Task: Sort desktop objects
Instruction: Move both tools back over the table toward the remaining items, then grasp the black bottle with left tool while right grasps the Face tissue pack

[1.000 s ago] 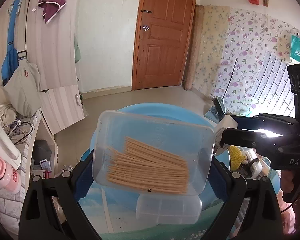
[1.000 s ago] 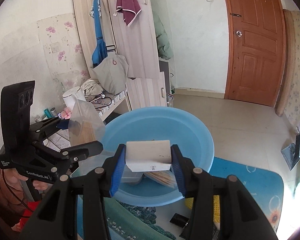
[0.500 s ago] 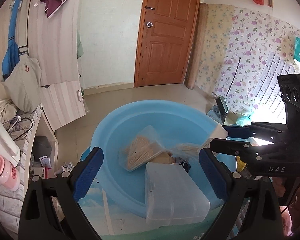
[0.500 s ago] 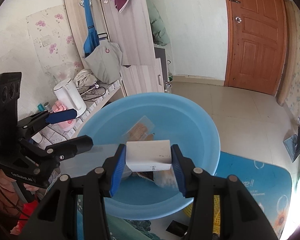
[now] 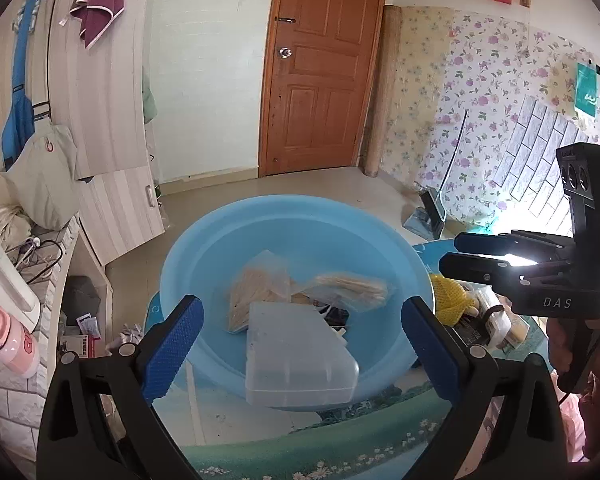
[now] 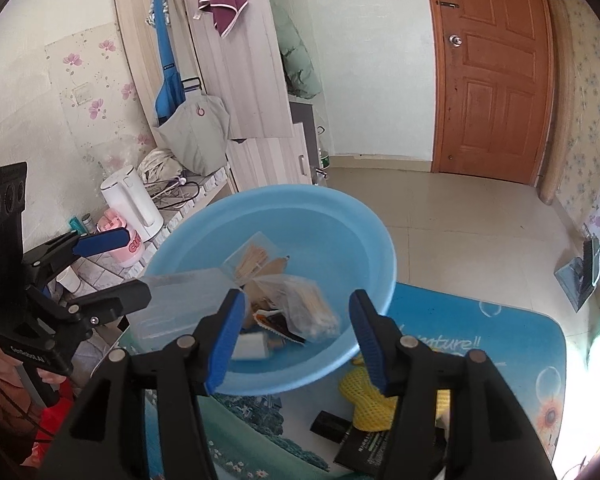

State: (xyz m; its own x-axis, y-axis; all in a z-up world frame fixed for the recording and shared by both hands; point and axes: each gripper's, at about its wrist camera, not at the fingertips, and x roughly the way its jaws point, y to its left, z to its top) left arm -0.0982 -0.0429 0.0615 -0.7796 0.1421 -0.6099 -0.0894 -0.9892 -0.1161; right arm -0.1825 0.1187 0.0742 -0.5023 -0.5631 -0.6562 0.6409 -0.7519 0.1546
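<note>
The round pale-blue plastic basin point(image 5: 296, 240) sits at the middle of my left view, on the desk with the printed landscape mat point(image 5: 340, 440). Inside it lie a clear bag of thin wooden sticks point(image 5: 256, 292) near the centre, a second clear bag of sticks point(image 5: 352, 286) at about three o'clock from the first, and some dark packets point(image 6: 276, 322) toward the near side. A frosted clear plastic box point(image 5: 296, 356) leans over the near rim at six o'clock, part inside and part hanging out over the desk.

My left gripper point(image 5: 300, 344) has its jaws wide with nothing between them, the box directly below the gap. My right gripper point(image 6: 296, 336) also has its jaws wide and empty, poised above the near side of the basin. In that view a small white block point(image 6: 252, 346) shows blurred in the basin beside the left blue pad; I cannot tell whether it has come to rest.

The box looks the riskiest item: balanced on the rim, it could tip out onto the desk if I nudge it or bump the basin. The bags are slippery and loose, so a careless pinch could spill sticks. The yellow mesh item point(image 6: 360, 396) and the black packets point(image 6: 352, 436) on the desk at five o'clock of the basin look unsorted, and reaching them means passing close to the rim.
</note>
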